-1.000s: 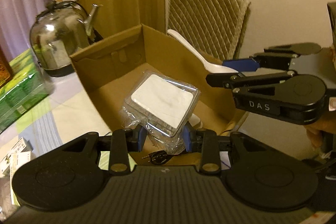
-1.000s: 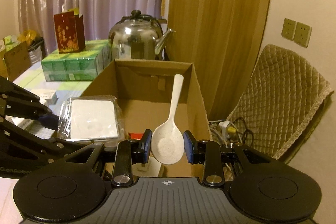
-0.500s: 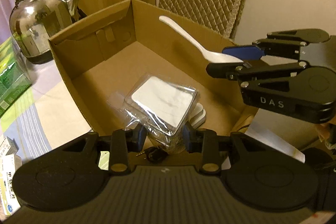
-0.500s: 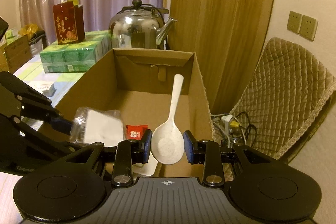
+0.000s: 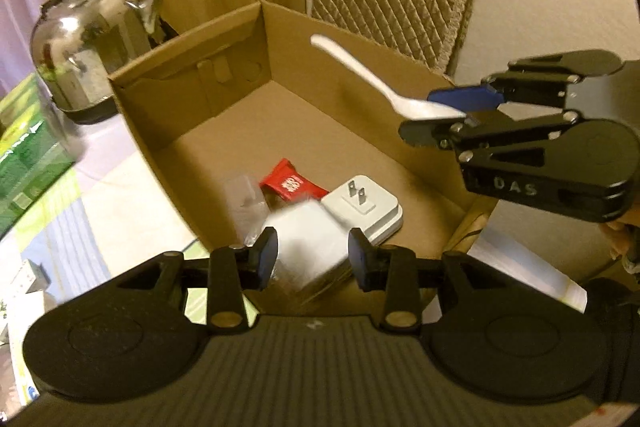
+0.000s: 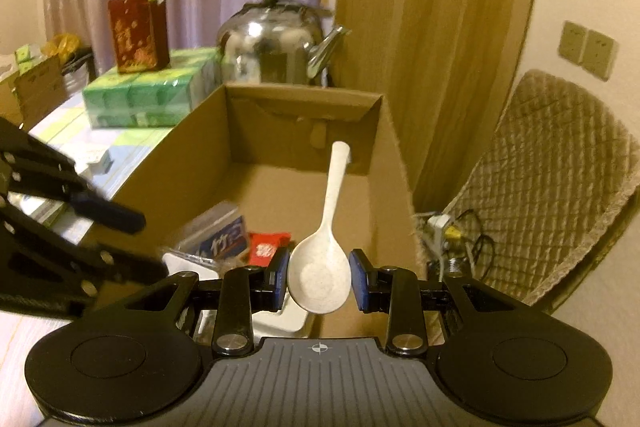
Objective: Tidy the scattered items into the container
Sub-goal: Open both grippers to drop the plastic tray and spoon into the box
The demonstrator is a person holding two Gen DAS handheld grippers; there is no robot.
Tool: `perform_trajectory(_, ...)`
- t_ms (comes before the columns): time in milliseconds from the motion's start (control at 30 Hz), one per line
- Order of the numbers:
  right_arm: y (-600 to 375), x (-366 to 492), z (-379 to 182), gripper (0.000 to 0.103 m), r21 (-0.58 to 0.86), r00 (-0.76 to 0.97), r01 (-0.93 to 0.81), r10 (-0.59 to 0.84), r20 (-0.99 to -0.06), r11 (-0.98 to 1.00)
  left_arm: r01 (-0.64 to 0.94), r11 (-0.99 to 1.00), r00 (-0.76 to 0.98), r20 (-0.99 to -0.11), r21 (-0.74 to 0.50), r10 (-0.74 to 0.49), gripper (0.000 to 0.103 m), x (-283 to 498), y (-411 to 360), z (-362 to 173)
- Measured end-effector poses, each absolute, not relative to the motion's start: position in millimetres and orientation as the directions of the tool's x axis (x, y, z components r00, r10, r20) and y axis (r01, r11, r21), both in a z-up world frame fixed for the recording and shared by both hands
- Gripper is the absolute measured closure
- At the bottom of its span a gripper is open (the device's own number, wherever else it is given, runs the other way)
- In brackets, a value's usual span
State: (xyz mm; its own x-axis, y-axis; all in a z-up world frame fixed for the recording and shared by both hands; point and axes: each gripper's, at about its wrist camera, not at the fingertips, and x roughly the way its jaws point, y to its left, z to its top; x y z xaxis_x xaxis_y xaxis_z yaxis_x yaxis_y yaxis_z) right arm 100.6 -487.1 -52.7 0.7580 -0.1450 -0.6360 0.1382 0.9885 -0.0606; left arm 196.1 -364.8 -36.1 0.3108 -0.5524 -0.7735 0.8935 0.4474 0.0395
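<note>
Dropping is done on the left side: left claw [image 5: 312, 255] now stands w/ jaws spread apart, nothing pinched. The plastic-wrapped white packet [image 5: 308, 243], clamped in it half a sec ago, lies blurred just below/between the open fingers, inside the cardboard box [image 5: 192, 67] at its near wall; can't tell if it has fully settled. So that item counts as delivered.

Also in the box, left to right: a clear plastic bit [image 5: 244, 199], a red sachet [image 5: 288, 183], a white plug adapter [image 5: 368, 211] touching the packet's far edge.

Right claw [image 6: 319, 277] is unchanged vs earlier frames: closed on the bowl of the white plastic spoon [image 6: 320, 275], handle pointing away over the box interior, spoon held above the floor of the box, not touching it. Judgement: spoon release is the next step; the right side of the box floor looks free for it.

Off to the left on the worktop [image 5: 100, 211]: steel kettle [image 5: 92, 55], green tissue packs [image 5: 20, 155], small cartons — prob still to collect, can't tell which.
</note>
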Motion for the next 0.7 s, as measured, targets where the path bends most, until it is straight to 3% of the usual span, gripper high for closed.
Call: perform_trajectory(700, -477.3, 123.1, -61.9, 0.072, 0.033, 0.718, 0.1, -0.049, -0.694, 0.994, 0.862, 0.507, 0.342, -0.712, -0.022, -0.613, 0.064, 187.3, -323.8, -9.7)
